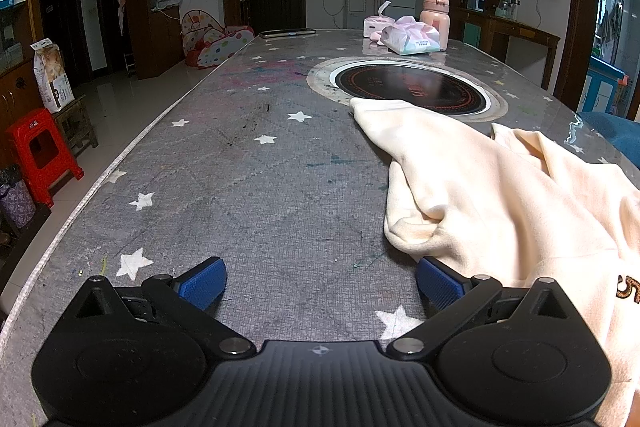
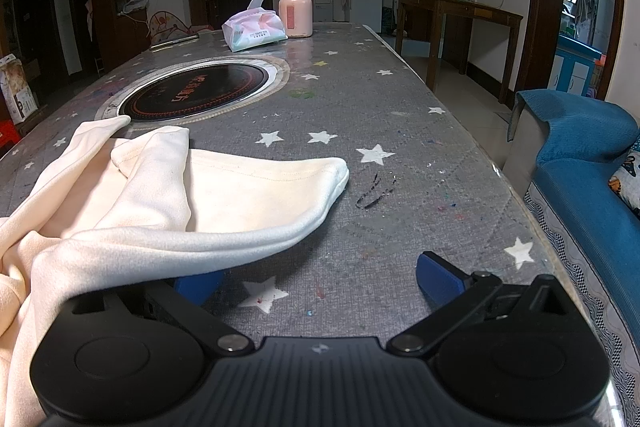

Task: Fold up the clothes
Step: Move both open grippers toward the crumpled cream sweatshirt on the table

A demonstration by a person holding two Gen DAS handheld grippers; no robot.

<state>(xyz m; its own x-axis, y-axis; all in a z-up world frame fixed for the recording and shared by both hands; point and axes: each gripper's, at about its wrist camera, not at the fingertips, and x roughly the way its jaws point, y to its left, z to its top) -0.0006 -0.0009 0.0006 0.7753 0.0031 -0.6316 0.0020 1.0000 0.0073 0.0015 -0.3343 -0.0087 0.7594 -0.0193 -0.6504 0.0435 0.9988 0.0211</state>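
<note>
Left tongs [image 1: 320, 285]: wide, nothing between the blue pads, cream garment [image 1: 500, 203] just beside the right pad | Right tongs [image 2: 320, 283]: wide, holding nothing, garment [image 2: 160, 195] draped over the left finger | Garment: crumpled on grey starred worktop [image 1: 248, 167], one sleeve tip reaching the round cooktop [image 1: 412, 87] rim

The table [image 1: 248, 163] is viewed low and close from both wrists, facing its far end, with the cream garment [image 1: 500, 195] and perhaps an inset hob [image 2: 196, 93] shared.
</note>
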